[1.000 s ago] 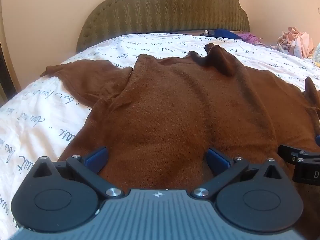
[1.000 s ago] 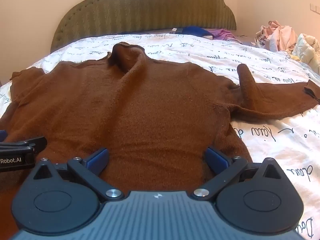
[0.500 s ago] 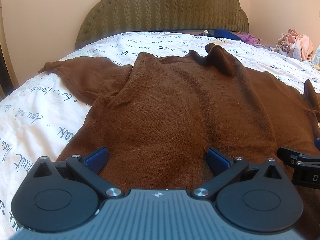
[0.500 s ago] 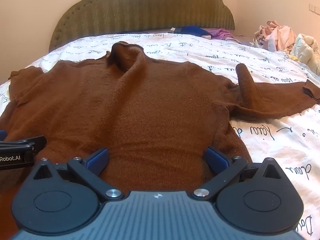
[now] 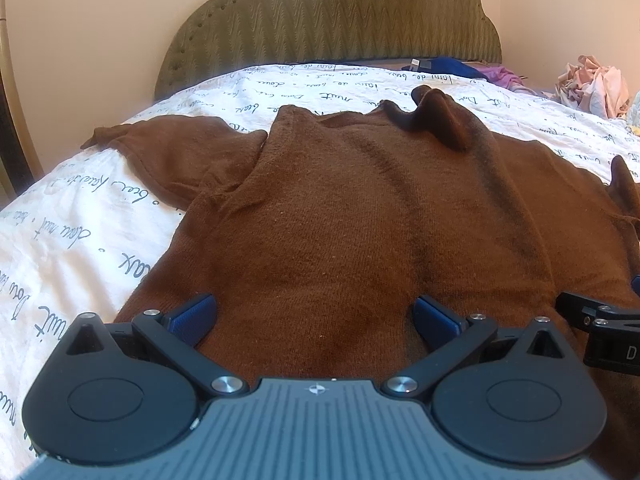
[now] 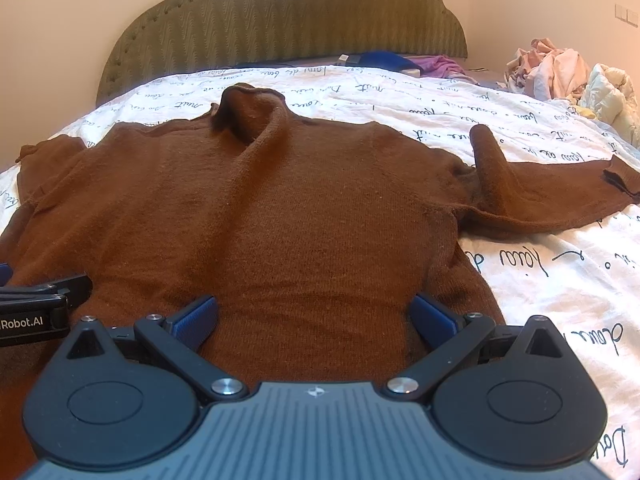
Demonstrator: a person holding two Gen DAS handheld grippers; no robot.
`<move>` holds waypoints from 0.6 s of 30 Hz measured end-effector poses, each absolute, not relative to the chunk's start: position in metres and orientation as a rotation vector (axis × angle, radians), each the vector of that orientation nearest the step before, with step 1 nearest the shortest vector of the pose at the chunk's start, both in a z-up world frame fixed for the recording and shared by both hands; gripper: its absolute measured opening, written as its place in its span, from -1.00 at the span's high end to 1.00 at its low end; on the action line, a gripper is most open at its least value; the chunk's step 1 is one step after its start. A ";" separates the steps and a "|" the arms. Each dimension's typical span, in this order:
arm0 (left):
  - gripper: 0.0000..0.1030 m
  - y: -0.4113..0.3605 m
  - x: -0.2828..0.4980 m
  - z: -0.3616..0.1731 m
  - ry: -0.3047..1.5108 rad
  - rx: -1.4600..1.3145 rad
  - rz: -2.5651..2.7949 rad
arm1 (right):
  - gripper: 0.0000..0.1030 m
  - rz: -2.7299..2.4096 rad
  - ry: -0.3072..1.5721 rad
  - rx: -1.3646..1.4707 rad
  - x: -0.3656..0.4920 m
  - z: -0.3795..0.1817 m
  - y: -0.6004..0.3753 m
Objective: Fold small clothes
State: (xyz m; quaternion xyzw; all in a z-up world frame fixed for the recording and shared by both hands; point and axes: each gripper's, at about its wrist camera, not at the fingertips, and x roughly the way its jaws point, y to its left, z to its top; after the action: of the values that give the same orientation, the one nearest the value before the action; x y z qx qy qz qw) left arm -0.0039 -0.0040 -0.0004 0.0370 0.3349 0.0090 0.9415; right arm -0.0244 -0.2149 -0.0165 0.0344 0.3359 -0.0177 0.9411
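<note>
— Left wrist view first: what do we have, starting from the left edge?

— We see the white bedsheet [image 5: 72,216] printed with cursive writing, then the left sleeve [image 5: 176,156] of a brown turtleneck sweater [image 5: 360,216] lying spread on it. The sweater's body fills the middle, hem towards us, and its collar [image 5: 440,120] stands up in a rumpled fold at the far end. Behind it is the olive headboard [image 5: 340,20]

— And our left gripper [image 5: 316,316]?

— Its jaws are spread wide, with the blue fingertips [image 5: 192,316] over the hem and nothing caught between them. We cannot tell if they touch the knit. At the right edge, part of the other gripper pokes in just beside ours

— Now the right wrist view, same order

— On the left, the neighbouring gripper's black finger shows with lettering on it. Next comes the sweater body [image 6: 320,220], and the collar [image 6: 252,116] is left of centre. Our right gripper [image 6: 316,316] is also wide apart, empty, low over the hem near the sweater's right side. Further right, the right sleeve [image 6: 552,200] stretches out across the sheet [image 6: 560,280], with a raised fold where it meets the shoulder. At the far right, a heap of pale clothes [image 6: 560,72] sits on the bed, well apart from the sweater, and blue and purple garments [image 6: 400,64] lie by the headboard [image 6: 288,16]
</note>
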 end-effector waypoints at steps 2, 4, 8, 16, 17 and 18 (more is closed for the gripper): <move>-1.00 -0.004 -0.005 0.000 0.681 0.077 0.022 | -1.00 -0.035 0.685 0.072 -0.025 -0.016 -0.215; -1.00 -0.005 -0.006 0.000 0.678 0.080 0.023 | -1.00 -0.036 0.685 0.070 -0.024 -0.016 -0.215; -1.00 -0.003 -0.004 -0.001 0.682 0.069 0.015 | -1.00 -0.037 0.685 0.065 -0.024 -0.016 -0.214; -1.00 -0.003 -0.003 -0.001 0.684 0.067 0.009 | -1.00 -0.035 0.689 0.067 -0.024 -0.016 -0.215; -1.00 -0.003 -0.003 -0.001 0.684 0.068 0.009 | -1.00 -0.034 0.691 0.064 -0.024 -0.016 -0.215; -1.00 -0.002 -0.003 -0.001 0.684 0.068 0.008 | -1.00 -0.032 0.694 0.064 -0.023 -0.016 -0.215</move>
State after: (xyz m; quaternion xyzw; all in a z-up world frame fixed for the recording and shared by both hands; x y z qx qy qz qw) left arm -0.0028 -0.0022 -0.0009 0.0332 0.3355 0.0040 0.9415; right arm -0.0232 -0.2149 -0.0156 0.0312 0.3398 -0.0157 0.9398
